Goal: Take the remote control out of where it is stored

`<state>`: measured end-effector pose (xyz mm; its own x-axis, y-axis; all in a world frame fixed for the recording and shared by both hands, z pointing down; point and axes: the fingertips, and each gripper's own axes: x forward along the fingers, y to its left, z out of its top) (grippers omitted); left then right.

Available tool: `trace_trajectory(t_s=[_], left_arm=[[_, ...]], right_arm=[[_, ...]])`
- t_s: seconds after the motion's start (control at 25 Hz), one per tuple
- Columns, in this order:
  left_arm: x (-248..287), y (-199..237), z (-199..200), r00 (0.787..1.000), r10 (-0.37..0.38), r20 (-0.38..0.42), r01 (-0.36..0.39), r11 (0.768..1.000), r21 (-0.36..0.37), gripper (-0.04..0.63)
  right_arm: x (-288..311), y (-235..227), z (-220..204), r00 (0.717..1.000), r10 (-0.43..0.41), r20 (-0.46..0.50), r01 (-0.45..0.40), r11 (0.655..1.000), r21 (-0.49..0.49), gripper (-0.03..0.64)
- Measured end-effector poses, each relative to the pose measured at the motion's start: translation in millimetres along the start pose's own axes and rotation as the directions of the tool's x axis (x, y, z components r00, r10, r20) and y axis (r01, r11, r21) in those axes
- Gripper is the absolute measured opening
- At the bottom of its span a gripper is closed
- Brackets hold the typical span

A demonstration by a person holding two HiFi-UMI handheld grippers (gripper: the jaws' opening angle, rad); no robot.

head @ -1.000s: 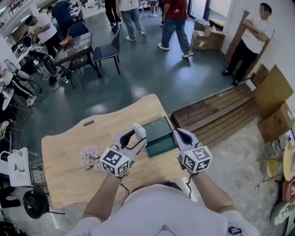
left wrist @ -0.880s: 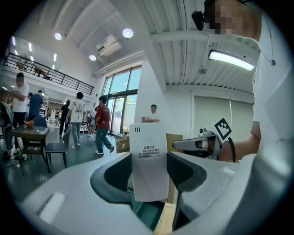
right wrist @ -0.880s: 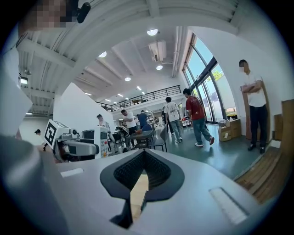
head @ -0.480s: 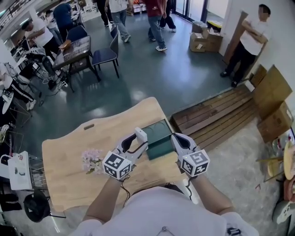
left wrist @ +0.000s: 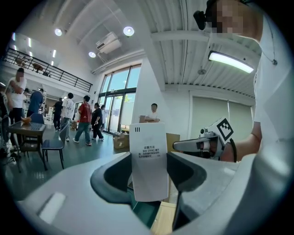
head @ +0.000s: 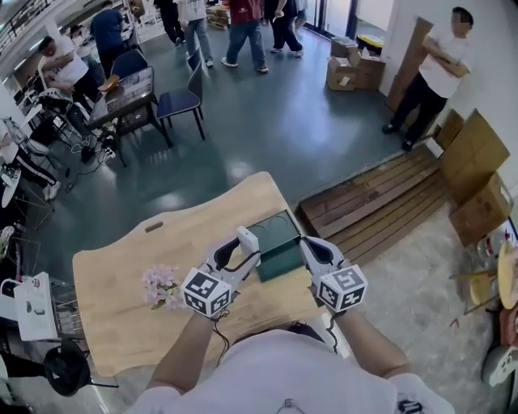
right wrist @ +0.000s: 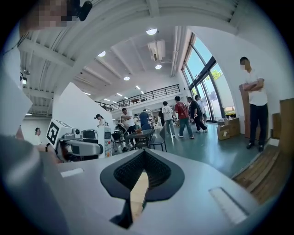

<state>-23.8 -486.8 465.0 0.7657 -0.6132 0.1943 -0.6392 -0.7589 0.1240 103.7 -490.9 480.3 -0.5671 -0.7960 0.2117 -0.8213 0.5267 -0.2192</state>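
Observation:
The white remote control stands upright between the jaws of my left gripper, which is shut on its lower part. Its back faces that camera, with small print on it. In the head view the remote is held just above the left edge of a dark green box on the wooden table. My right gripper is at the box's right edge, its jaws shut with nothing between them. From the right gripper view, the left gripper and the remote show at the left.
A small bunch of pink flowers lies on the table left of my left gripper. A wooden pallet and cardboard boxes are on the floor to the right. Several people walk at the far side, and one person stands by the wall.
Both grippers have stayed nearly in place over the box, the right one drifting slightly left. The people at the back have walked farther away.

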Motion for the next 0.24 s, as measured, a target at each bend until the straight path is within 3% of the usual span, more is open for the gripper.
trace_trajectory(t_s=[0.24], left_arm=[[4.4, -2.6, -4.0, 1.000, -0.005, -0.011, 0.005, 1.000, -0.005, 0.244]], right_arm=[[-3.6, -1.7, -2.9, 1.000, -0.003, -0.003, 0.003, 1.000, 0.001, 0.026]])
